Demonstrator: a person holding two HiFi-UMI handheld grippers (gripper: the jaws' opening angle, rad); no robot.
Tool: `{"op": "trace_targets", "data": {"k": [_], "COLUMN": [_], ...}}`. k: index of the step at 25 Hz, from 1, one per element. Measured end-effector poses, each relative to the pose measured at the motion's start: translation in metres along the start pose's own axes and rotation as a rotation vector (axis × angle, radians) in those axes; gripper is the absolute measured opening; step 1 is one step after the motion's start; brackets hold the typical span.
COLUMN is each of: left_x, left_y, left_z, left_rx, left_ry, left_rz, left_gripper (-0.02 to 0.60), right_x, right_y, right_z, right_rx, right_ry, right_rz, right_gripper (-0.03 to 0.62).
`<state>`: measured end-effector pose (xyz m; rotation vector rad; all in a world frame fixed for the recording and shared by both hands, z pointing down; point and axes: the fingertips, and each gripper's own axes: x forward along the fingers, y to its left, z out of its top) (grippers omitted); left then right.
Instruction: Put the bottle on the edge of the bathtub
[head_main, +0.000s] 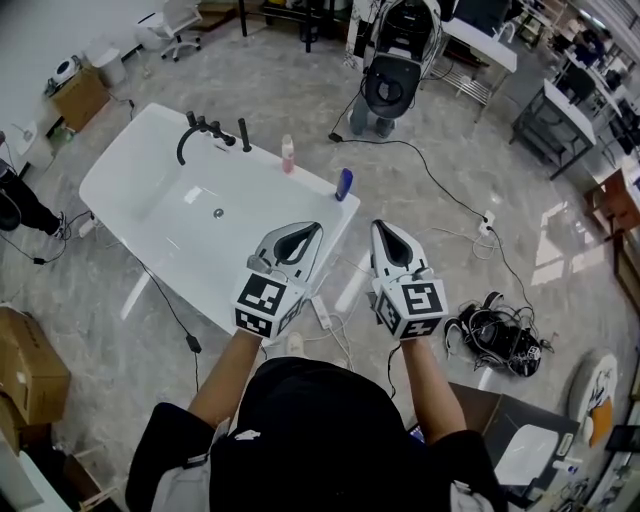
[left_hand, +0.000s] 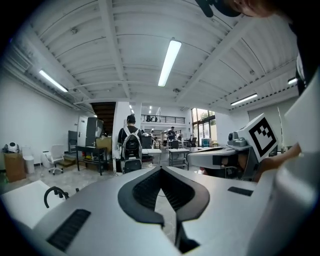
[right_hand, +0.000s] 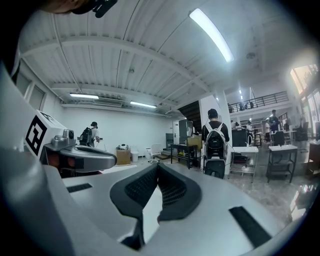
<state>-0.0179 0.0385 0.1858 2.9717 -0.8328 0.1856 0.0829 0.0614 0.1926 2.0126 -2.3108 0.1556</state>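
The left gripper (head_main: 316, 228) hides part of the near rim of the bathtub (head_main: 135, 140), and the head view's left edge cuts off a cardboard box (head_main: 22, 368).

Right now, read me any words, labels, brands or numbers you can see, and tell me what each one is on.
No readable text in any view.
Pink bottle and blue bottle on the bathtub rim: labels too small.
Left gripper and right gripper cubes: black-and-white marker patterns, not words.
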Motion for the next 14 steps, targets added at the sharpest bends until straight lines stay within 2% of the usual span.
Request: {"op": "trace_targets", "data": {"k": [6, 14], "left_x": [-0.0055, -0.0090], "left_y": [0.0045, 0.0018], "left_z": [-0.0048, -0.0032], "left_rx": [-0.016, -0.008], "left_ry": [-0.008, -0.008], "left_rz": [0.053, 0.067], "left_gripper": [0.009, 0.009], "right_x": [-0.0039, -0.0057], "right_y": [0.0008, 0.0030], "right_z": [-0.0019, -0.0064], "right_rx": [0.004, 0.019], "right_ry": [-0.002, 0.007], "right_rz": [0.013, 0.026], "right_gripper": [0.025, 0.025]}}
